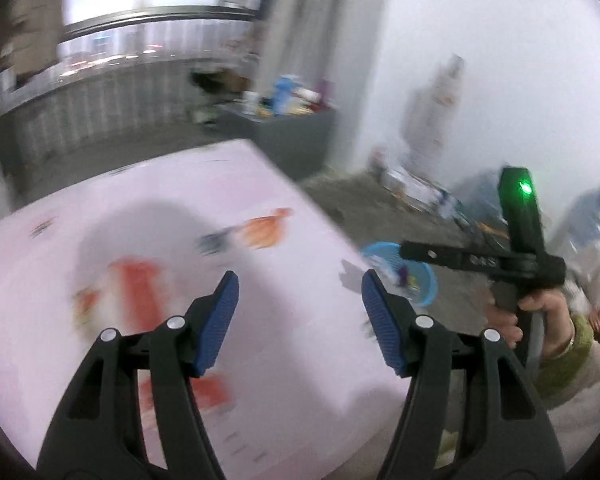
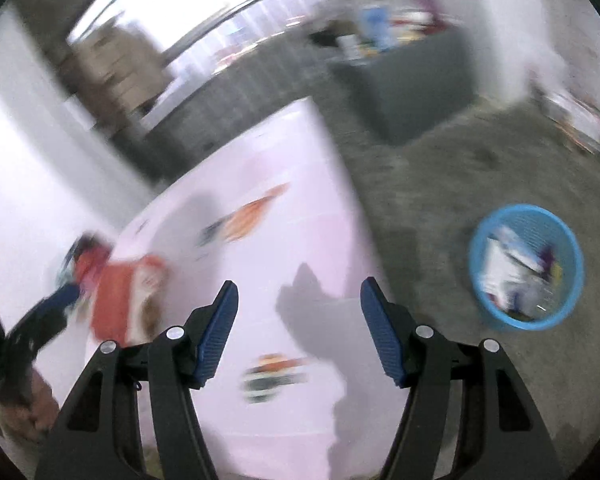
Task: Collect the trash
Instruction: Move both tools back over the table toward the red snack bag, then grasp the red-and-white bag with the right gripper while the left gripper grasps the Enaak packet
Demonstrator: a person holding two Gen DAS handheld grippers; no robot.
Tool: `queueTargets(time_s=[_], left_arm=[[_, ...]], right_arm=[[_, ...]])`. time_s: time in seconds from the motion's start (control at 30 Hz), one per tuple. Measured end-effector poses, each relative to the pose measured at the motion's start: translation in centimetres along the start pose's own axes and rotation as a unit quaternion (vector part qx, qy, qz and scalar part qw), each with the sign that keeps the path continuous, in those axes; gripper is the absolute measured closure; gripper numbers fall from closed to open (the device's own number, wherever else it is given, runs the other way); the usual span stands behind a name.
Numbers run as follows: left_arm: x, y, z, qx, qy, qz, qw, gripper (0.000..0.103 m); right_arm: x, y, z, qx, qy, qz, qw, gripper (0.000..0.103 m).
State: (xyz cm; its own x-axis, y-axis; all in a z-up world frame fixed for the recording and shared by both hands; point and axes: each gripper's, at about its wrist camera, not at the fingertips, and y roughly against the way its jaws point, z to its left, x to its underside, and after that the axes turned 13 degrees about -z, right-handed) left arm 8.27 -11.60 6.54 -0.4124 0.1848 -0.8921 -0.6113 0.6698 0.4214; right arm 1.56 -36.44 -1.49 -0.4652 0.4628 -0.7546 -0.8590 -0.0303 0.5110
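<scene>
- The left claw (image 1: 299,294) is hanging released over the pink surface (image 1: 292,184), its blue pads (image 1: 220,316) standing apart with nothing between them.
- The right claw (image 2: 299,298) is likewise standing released above the near edge of the same pink surface (image 2: 284,152), gripping nothing.
- In the left wrist view, a hand (image 1: 536,316) in a green-cuffed sleeve is holding the right gripper's handle off the right edge of the surface, a green light glowing on its top.
- The blue basket (image 2: 496,316) is sitting on the grey floor (image 2: 440,168), just off the right edge of the surface, with white and coloured scraps of trash inside it.
- Trash is lying on the surface: an orange wrapper (image 2: 256,210) towards its far side, a red packet (image 2: 120,300) towards its left, and a small green-and-orange piece (image 2: 274,376) near its front edge.
- Both views are blurring, so the finer details of the pieces cannot be told.
</scene>
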Motion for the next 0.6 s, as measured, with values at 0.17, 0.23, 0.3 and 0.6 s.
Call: queueTargets(time_s=[0.17, 0.23, 0.3, 0.6], left_arm=[[2.1, 5.1, 7.6, -0.080, 0.059, -0.016, 0.9949, 0.044], [3.1, 5.5, 10.2, -0.102, 0.094, -0.010, 0.9904, 0.048], [4.2, 5.2, 12.4, -0.114, 0.125, 0.002, 0.9857, 0.054], [6.8, 0.9, 17.4, -0.098, 0.221, 0.036, 0.9695, 0.078]], right_arm=[[2.8, -2.4, 9.8, -0.104, 0.109, 0.040, 0.988, 0.041], [3.8, -3.1, 12.6, -0.128, 0.141, 0.054, 0.980, 0.041], [4.9, -4.0, 15.5, -0.145, 0.179, 0.069, 0.971, 0.041], [9.0, -6.0, 21.2, -0.131, 0.269, 0.096, 0.949, 0.032]])
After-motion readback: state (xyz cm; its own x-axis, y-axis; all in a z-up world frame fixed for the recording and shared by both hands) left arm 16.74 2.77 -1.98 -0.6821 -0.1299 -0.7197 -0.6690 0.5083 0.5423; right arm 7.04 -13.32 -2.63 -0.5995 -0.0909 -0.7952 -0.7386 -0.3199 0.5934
